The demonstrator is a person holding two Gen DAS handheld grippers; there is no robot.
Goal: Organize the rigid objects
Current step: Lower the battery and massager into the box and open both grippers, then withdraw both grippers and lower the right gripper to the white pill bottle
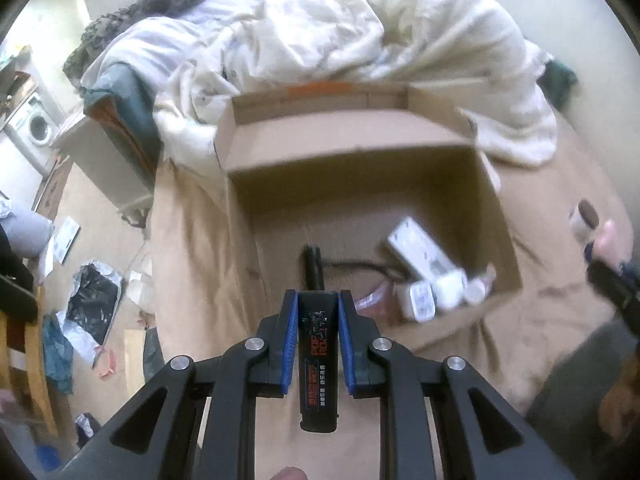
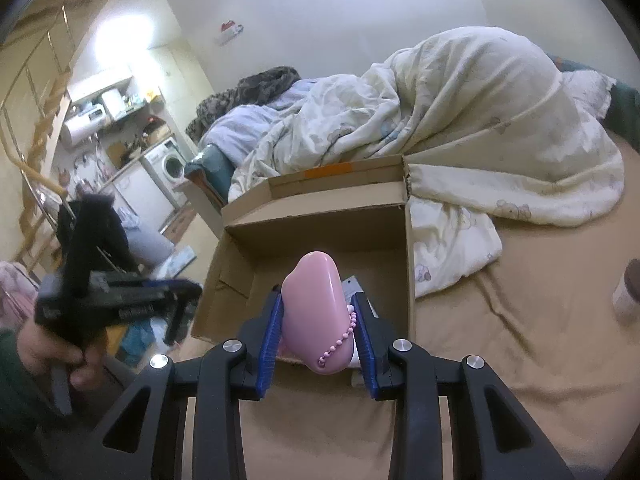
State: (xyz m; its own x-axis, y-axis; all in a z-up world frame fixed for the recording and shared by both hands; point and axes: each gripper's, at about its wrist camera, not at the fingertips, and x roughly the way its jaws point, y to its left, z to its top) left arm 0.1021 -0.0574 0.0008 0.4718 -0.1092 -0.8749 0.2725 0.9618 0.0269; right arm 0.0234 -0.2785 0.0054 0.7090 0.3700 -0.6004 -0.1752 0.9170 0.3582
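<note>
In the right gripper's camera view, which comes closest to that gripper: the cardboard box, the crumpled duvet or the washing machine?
1. Cardboard box, directly ahead of the right hand-held gripper.
2. Crumpled duvet, on the bed behind the box.
3. Washing machine, far back left.

A bed covered with a smooth tan sheet (image 2: 500, 360) carries everything. An open brown cardboard box (image 1: 340, 148) sits directly on the sheet, its flaps folded outward. Behind it a crumpled cream-white duvet (image 2: 480, 120) lies heaped across the bed, one edge touching the box's far right corner. To the right, well apart from the box, a small pale round jar with a dark brown lid (image 2: 628, 288) stands on the sheet.
</note>
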